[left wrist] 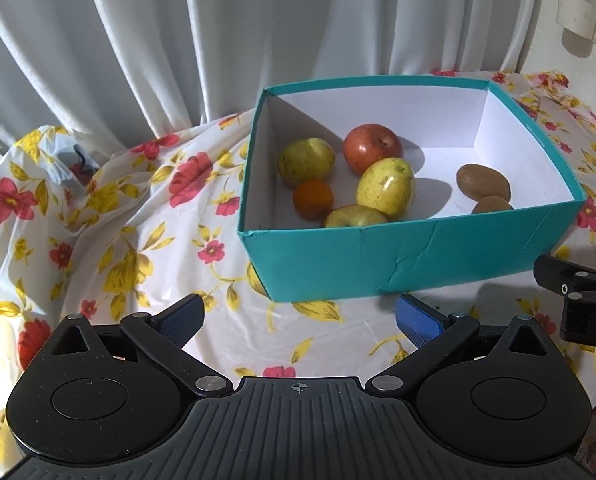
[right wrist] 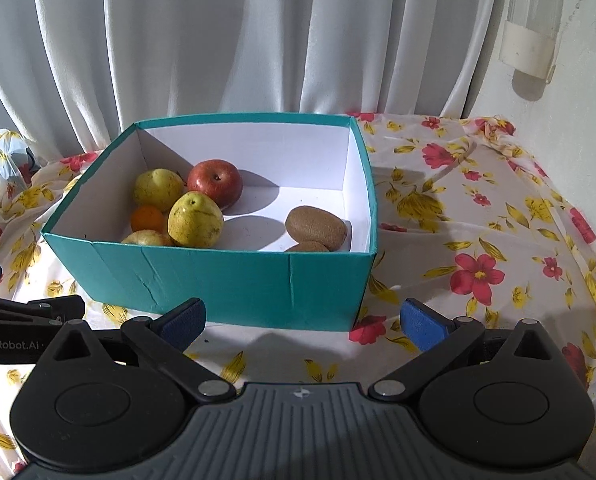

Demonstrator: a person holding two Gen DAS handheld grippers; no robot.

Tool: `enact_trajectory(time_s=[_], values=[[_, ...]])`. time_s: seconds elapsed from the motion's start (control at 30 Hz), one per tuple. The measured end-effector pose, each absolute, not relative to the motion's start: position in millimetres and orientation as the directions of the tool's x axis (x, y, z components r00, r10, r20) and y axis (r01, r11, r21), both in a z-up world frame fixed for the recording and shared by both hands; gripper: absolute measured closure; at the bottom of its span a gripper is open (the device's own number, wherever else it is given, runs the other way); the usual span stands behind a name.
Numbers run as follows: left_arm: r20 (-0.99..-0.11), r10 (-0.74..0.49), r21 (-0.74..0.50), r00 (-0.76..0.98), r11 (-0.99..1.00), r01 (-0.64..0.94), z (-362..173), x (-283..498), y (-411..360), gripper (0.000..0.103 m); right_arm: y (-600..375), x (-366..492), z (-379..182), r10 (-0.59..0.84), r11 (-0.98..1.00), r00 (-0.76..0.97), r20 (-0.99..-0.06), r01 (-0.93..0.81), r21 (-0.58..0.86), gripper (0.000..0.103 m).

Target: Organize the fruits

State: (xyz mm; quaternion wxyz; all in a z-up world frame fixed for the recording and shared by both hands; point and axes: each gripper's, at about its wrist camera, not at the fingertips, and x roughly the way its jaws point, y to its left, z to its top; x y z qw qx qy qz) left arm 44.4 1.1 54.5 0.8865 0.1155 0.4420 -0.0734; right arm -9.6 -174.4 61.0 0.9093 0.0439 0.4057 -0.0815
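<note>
A teal box (left wrist: 397, 260) (right wrist: 226, 284) with a white inside stands on the flowered tablecloth. In it lie a red apple (left wrist: 371, 148) (right wrist: 216, 182), two yellow-green pears (left wrist: 385, 186) (left wrist: 305, 160) (right wrist: 196, 220), a small orange (left wrist: 313, 199) (right wrist: 146, 218), a yellow fruit (left wrist: 353, 216) partly hidden by the front wall, and two kiwis (left wrist: 482, 181) (right wrist: 315, 227). My left gripper (left wrist: 298, 320) is open and empty, in front of the box. My right gripper (right wrist: 303, 322) is open and empty, also in front of the box. The right gripper's body shows at the left wrist view's right edge (left wrist: 577, 300).
A white curtain (left wrist: 218, 40) hangs behind the table. The cloth bunches up in folds at the left (left wrist: 58, 168). A white pipe (right wrist: 529, 52) runs down the wall at the right. The tablecloth (right wrist: 477, 240) lies right of the box.
</note>
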Motion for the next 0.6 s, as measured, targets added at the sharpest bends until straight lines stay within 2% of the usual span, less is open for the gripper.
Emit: enact_trajectory(time_s=[0.2,0.6], values=[[-0.803,-0.029,0.147,0.596,0.958,0.245,60.4,47.8,-10.7,0.000,-174.1,-2.2,60.2,-0.130,0.983,0.599,-0.790,0.184,-0.022,0.000],[-0.810,-0.016,0.152,0.586,0.960,0.236,64.0,55.2,-16.4,0.000,-167.8,11.6,66.4,-0.177,0.980,0.561,-0.809,0.175,-0.093,0.000]])
